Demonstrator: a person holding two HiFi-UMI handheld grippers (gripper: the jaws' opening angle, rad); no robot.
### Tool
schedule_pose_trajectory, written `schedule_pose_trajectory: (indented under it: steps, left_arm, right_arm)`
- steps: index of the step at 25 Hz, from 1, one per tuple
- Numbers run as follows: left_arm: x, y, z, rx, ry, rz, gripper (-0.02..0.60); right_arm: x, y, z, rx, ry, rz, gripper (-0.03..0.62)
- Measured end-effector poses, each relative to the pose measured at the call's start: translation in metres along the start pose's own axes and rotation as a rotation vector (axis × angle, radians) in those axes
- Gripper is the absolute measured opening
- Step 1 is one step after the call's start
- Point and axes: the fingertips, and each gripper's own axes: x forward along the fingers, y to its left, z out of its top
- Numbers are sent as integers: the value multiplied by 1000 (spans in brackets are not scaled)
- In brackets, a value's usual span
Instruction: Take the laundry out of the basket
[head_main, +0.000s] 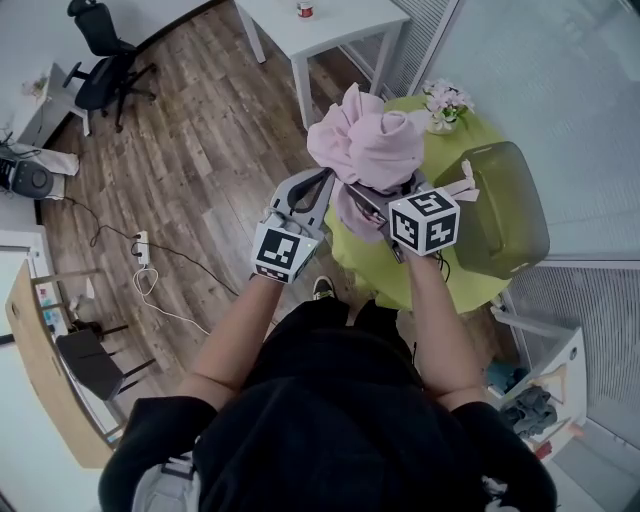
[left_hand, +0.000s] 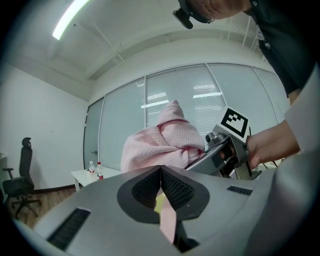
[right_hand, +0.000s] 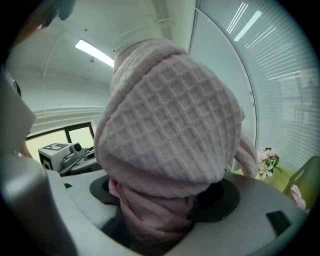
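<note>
Both arms are extending forward; left gripper (left_hand: 160, 172) and right gripper (head_main: 360, 200) are each clamping the laundry (head_main: 366, 140).

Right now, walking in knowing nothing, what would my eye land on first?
A bundle of pink laundry, held up over the round lime-green table, bunched in the right tongs with a strip pinched in the left tongs. Next, the olive basket sitting on that table, at the head view's right.

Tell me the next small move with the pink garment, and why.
Probably lower the pink garment onto the green table and open the tongs: both the right gripper and left gripper clamp it, already clear of the basket.
</note>
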Motion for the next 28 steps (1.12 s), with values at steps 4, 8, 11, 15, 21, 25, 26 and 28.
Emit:
schedule_pose_trajectory:
  steps: [4, 8, 11, 15, 21, 25, 26, 28]
  left_arm:
    - [6, -6, -34, -36, 40, -17, 11]
    - [19, -21, -67, -61, 76, -52, 11]
    - [26, -31, -96, -78, 115, -78, 11]
    - [33, -42, -134, -97, 176, -103, 11]
    - [53, -61, -181, -140, 242, -125, 11]
    - [67, -70, -209, -159, 281, -136, 11]
    - [70, -72, -214, -164, 289, -138, 11]
    - [76, -73, -223, -170, 302, -142, 11]
  right_arm:
    - [6, -11, -36, 60, 39, -11, 411]
    - [8, -28, -75, 119, 87, -31, 411]
    - [11, -42, -109, 199, 124, -47, 411]
    - [17, -61, -159, 302, 201, -72, 411]
    - [22, -92, -227, 410, 316, -117, 411]
    - [28, -115, -259, 448, 356, -163, 413]
    - [29, -122, -264, 451, 361, -178, 413]
    - [32, -133, -272, 455, 372, -203, 413]
